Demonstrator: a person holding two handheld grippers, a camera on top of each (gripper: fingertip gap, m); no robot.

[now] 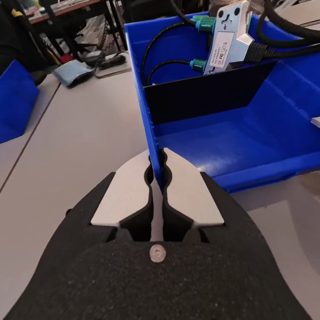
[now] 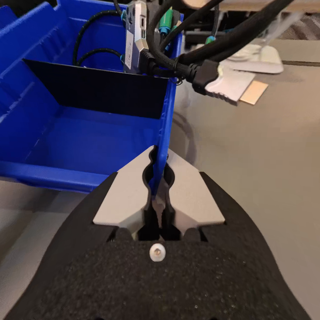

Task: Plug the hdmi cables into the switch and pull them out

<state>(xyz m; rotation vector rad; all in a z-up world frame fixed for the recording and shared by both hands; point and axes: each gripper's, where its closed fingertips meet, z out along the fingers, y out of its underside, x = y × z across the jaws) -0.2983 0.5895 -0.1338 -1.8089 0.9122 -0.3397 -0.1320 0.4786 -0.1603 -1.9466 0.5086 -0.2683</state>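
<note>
A silver HDMI switch (image 1: 228,36) stands tilted in the back compartment of a blue bin (image 1: 225,138), behind a black divider (image 1: 204,97). Two green-ended HDMI cables (image 1: 206,26) are plugged into its left side, and thick black braided cables (image 1: 277,50) leave its right end. My left gripper (image 1: 156,155) is shut on the bin's left wall. My right gripper (image 2: 161,155) is shut on the bin's right wall (image 2: 166,121). The switch (image 2: 136,34) and more green plugs (image 2: 165,20) show at the top of the right wrist view.
The bin sits on a grey table (image 1: 86,129). A second blue bin (image 1: 15,103) stands at the left edge, with a grey-blue pouch (image 1: 72,72) behind. In the right wrist view, a black plug with a white tag (image 2: 216,81) hangs over the table, beside a white object (image 2: 259,58).
</note>
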